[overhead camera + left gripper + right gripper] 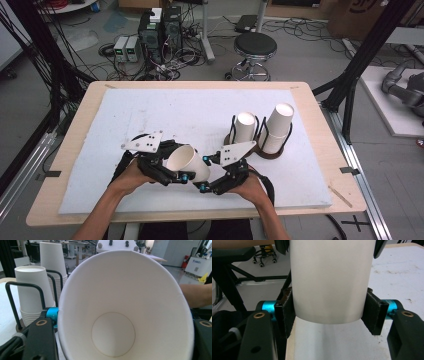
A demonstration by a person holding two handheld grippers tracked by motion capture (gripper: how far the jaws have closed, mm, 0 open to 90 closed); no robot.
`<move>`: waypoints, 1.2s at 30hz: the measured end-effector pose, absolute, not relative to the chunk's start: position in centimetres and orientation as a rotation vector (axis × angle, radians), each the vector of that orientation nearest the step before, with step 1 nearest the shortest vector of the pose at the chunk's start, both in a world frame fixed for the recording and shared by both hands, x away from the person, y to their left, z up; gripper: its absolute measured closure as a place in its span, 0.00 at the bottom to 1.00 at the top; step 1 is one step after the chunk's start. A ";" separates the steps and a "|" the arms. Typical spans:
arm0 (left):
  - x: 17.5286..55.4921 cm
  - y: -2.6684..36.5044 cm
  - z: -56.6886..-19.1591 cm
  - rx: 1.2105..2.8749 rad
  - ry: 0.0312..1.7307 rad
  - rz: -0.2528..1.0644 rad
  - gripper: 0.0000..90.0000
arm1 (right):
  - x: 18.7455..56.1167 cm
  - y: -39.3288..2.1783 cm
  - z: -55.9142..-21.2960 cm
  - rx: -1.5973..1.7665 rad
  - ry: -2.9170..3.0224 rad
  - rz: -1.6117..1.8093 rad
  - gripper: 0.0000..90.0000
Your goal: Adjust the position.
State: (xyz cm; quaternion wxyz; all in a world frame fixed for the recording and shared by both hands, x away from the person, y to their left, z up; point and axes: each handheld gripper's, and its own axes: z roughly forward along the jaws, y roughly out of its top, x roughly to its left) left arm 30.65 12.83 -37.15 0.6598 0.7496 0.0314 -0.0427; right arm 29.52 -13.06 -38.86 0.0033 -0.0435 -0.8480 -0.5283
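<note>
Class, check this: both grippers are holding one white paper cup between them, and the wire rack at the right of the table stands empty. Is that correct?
Not quite. The rack is not empty: the high view shows two stacks of white cups standing in it. The rest holds: the left gripper and the right gripper both grip one paper cup.

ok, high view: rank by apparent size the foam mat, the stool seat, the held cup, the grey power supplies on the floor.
1. foam mat
2. stool seat
3. held cup, close to the seat, and nearer the camera, so unsure
4. grey power supplies
</note>
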 end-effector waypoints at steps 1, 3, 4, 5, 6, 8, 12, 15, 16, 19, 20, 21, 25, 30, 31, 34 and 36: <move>30.6 12.8 -37.2 1.702 0.072 -0.093 0.33 | 29.5 -13.0 -38.9 -0.141 -2.668 -1.649 0.40; 30.6 12.8 -37.2 1.710 0.072 -0.090 0.34 | 29.5 -12.9 -38.9 -0.142 -2.667 -1.647 0.30; 30.6 12.7 -37.2 1.713 0.072 -0.088 0.34 | 29.4 -12.8 -38.9 -0.158 -2.672 -1.652 0.25; 30.6 12.7 -37.2 1.710 0.071 -0.088 0.34 | 29.4 -12.7 -38.9 -0.176 -2.691 -1.640 0.21; 30.6 12.8 -37.2 1.708 0.071 -0.087 0.34 | 29.4 -12.6 -38.8 -0.175 -2.698 -1.642 0.20; 30.6 12.8 -37.2 1.710 0.073 -0.085 0.34 | 29.4 -12.6 -38.8 -0.179 -2.694 -1.648 0.16; 30.6 12.9 -37.1 1.710 0.070 -0.077 0.34 | 29.3 -12.6 -38.8 -0.188 -2.693 -1.650 0.16; 30.6 12.9 -37.2 1.714 0.070 -0.081 0.34 | 29.3 -12.7 -38.8 -0.189 -2.694 -1.654 0.16; 30.6 12.8 -37.2 1.712 0.072 -0.083 0.34 | 29.3 -12.7 -38.8 -0.189 -2.697 -1.654 0.16; 30.6 12.8 -37.2 1.714 0.071 -0.077 0.34 | 29.3 -12.7 -38.8 -0.199 -2.694 -1.653 0.16; 30.6 12.9 -37.2 1.716 0.069 -0.075 0.34 | 29.3 -12.8 -38.8 -0.199 -2.695 -1.648 0.16; 30.7 12.9 -37.1 1.716 0.070 -0.072 0.34 | 29.3 -12.9 -38.8 -0.205 -2.698 -1.648 0.16; 30.6 13.1 -37.0 1.716 0.080 -0.064 0.34 | 29.0 -13.7 -38.7 -0.246 -2.706 -1.651 0.16; 30.6 13.4 -36.6 1.732 0.094 -0.037 0.34 | 28.5 -15.9 -38.8 -0.351 -2.715 -1.689 0.16; 30.6 13.5 -36.5 1.739 0.095 -0.034 0.34 | 28.4 -16.3 -38.8 -0.366 -2.720 -1.696 0.16; 30.6 13.6 -36.3 1.753 0.111 -0.017 0.34 | 28.2 -17.8 -39.0 -0.448 -2.725 -1.722 0.16; 30.7 13.7 -36.2 1.754 0.124 -0.001 0.34 | 28.1 -18.6 -39.3 -0.504 -2.722 -1.765 0.16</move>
